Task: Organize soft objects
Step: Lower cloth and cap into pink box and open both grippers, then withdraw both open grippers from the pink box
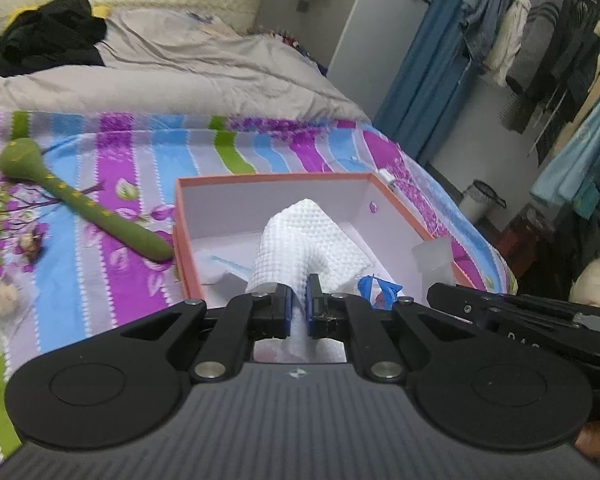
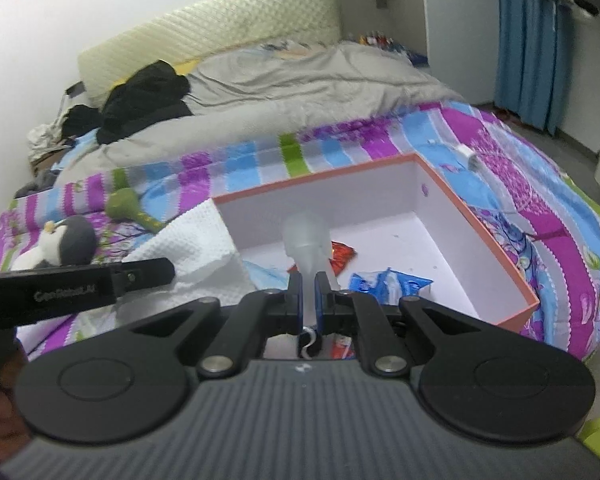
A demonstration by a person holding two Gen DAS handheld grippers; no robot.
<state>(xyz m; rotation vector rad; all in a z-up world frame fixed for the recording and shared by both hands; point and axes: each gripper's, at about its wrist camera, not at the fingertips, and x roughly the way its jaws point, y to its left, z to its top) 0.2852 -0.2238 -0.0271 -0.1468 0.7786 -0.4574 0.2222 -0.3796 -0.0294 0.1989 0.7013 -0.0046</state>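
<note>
Two grippers at work over one open box [image 1: 400,216], both loaded. Left gripper [image 1: 297,308], low centre of its view: jaws nearly shut, pinching a fold of white cloth [image 1: 300,236], bulk of it draped forward above the box's near left part — held by one edge, probably so as to hang down and settle inside on release. Right gripper [image 2: 309,300], lower centre of its view: jaws almost closed on the thin base of a soft translucent piece [image 2: 306,240], standing up between them and poised over the box's middle; exact nature too hazy to name. Already lying on the white floor of the box: blue packet [image 2: 384,282] at lower centre of the right view, red packet [image 2: 342,256] just behind the translucent piece.

Left out on the striped bedspread [image 1: 112,248]: green stick toy [image 1: 80,204] at left centre of the left view, tip close by the box's left wall, and penguin toy [image 2: 70,240] at far left of the right view. Likely next in line for packing.
</note>
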